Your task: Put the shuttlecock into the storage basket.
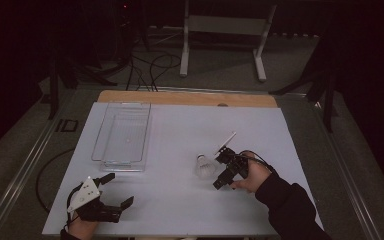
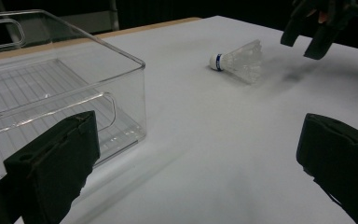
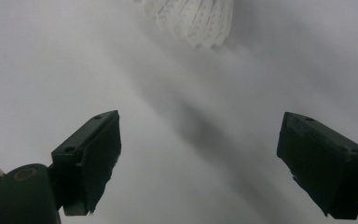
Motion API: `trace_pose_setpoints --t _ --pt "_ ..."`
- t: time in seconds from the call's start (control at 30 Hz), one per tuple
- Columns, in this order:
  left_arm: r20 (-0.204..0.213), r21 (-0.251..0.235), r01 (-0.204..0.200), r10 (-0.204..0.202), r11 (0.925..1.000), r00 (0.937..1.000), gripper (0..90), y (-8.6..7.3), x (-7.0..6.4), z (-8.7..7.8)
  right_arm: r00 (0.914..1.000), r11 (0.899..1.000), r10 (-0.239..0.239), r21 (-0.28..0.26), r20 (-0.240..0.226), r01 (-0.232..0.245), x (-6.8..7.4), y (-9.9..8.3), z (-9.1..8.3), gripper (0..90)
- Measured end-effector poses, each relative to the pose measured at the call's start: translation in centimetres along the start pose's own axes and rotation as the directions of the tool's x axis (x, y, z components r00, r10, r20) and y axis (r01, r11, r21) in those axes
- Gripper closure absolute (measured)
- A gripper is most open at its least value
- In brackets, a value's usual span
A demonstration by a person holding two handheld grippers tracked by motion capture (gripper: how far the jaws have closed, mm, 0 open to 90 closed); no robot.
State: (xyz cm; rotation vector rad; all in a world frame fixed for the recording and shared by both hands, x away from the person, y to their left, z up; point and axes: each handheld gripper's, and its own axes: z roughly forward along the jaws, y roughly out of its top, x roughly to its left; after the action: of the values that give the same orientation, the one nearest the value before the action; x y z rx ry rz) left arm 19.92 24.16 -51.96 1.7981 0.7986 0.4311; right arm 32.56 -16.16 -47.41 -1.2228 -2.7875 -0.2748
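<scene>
Dark surroundings are framing a white desk [image 1: 180,200] with a wooden strip along its far edge; beyond it a grey floor is carrying loose cables and a pale metal stand. Taking the bin [image 1: 122,135] as the landmark and going left to right: the clear, empty bin is sitting on the desk's far left part. Below it, near the front edge, the left hand-held gripper [image 1: 117,192] is hovering with its jaws spread wide and nothing between them. To the bin's right, well apart from it, the shuttlecock [image 1: 206,165] is lying on its side on the bare desk, cork end pointing back toward the bin in the left gripper view [image 2: 237,60]. Just right of the shuttlecock, the right hand-held gripper [image 1: 219,172] is reaching in, jaws released and empty, the feather skirt [image 3: 191,18] sitting ahead of the gap rather than inside it.

Judging from this, the main risk is closing too early: the jaws are not yet around the skirt, so they could pinch air or nudge the light shuttlecock and send it rolling across the smooth desk. Squeezing hard could also be crushing or bending the feathers. A loose hold on the tapered skirt might let it slip on the way to the bin.
</scene>
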Motion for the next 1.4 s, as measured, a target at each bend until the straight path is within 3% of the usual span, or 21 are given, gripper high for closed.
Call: trace_pose_setpoints --t 0.13,0.67,1.4 --pt "0.001 0.0 0.0 0.0 1.0 1.0 0.0 0.0 0.0 0.0 0.9999 1.0 0.005 -0.004 0.011 -0.005 -0.3 0.7 0.2 19.9" --pt "0.006 0.003 0.0 0.0 1.0 1.0 0.0 0.0 0.0 0.0 0.9988 1.0 0.029 0.005 0.039 -0.029 -0.7 3.0 0.9 28.9" --pt "0.011 0.01 -0.006 0.006 0.9999 0.9999 0.0 0.0 0.0 0.1 0.9979 0.997 0.065 0.038 0.001 -0.065 -1.1 5.2 3.1 53.5"
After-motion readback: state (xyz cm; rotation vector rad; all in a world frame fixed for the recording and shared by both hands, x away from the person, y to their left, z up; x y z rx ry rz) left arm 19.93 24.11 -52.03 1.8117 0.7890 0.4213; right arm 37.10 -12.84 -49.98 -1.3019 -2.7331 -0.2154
